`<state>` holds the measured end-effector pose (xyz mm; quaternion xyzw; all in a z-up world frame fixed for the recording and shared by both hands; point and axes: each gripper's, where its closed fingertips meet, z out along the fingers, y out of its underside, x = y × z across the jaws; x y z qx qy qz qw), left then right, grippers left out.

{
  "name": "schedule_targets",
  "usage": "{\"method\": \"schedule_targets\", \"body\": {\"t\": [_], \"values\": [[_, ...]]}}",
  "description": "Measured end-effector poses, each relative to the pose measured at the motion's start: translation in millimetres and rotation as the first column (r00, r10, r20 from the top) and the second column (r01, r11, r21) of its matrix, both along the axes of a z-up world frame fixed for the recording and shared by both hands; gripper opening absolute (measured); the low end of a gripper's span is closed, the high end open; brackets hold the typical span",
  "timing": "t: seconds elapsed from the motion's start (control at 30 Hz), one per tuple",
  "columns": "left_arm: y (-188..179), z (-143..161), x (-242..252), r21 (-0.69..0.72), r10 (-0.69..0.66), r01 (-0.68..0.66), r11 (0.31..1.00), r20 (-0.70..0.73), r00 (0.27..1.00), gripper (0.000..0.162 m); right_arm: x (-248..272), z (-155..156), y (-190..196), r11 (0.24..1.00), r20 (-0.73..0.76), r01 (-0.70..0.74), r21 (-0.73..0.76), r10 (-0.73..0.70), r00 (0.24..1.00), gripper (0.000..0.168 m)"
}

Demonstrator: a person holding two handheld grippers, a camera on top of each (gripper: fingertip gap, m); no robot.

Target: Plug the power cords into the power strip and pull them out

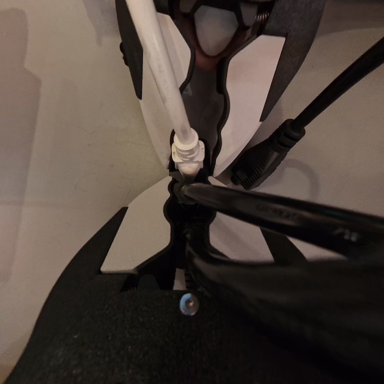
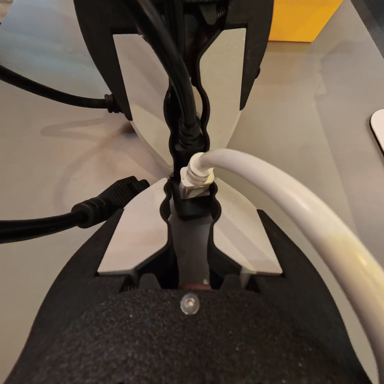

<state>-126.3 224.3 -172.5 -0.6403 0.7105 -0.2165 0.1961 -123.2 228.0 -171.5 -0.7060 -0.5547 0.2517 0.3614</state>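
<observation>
My two grippers meet tip to tip over a grey table (image 2: pixel 291 104). My left gripper (image 1: pixel 190 187) is shut on the plug end of a thick black cord (image 1: pixel 270 214); it also shows opposite in the right wrist view (image 2: pixel 189 153). My right gripper (image 2: pixel 191 191) is shut on a white plug (image 2: pixel 195 180) with a black end piece (image 2: pixel 191 207); its white cord (image 2: pixel 291 197) curves off right. In the left wrist view the right gripper (image 1: pixel 190 164) holds that white plug (image 1: pixel 187 153) against the black plug. I see no power strip body.
A loose black cord connector (image 2: pixel 116 195) lies on the table beside the fingertips, also in the left wrist view (image 1: pixel 268 153). Another black cord (image 2: pixel 52 91) runs behind the left gripper. A yellow box (image 2: pixel 299 18) stands far right; a white flat object (image 2: pixel 378 133) is at the right edge. The grippers are tip to tip, or close to it. The white flat object (image 2: pixel 378 133) is about 25 centimeters from both grippers' fingertips.
</observation>
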Motion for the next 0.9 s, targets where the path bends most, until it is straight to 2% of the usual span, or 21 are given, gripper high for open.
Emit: {"method": "schedule_targets", "body": {"t": [0.07,0.17,0.3,0.9], "values": [[0.1,-0.4,-0.5,0.023,-0.006,0.007,1.0,-0.031,0.999,0.028,0.4,2.5,2.5,1.0,-0.04,0.008,-0.014,-0.008,0.999,0.026],[0.7,-0.4,-0.7,0.071,-0.014,0.019,0.997,-0.07,0.997,0.029,0.7,4.7,2.7,1.0,-0.063,0.003,-0.029,-0.005,0.998,0.025],[0.4,-1.0,-0.4,0.005,0.027,-0.027,1.0,-0.055,0.998,0.03,1.0,8.3,2.7,1.0,-0.089,0.001,-0.028,-0.004,0.996,0.024],[-4.3,2.3,1.3,-0.042,0.006,-0.008,0.999,-0.038,0.999,0.031,1.4,22.3,-2.9,0.996,-0.204,-0.043,-0.077,0.026,0.979,0.021]]}}
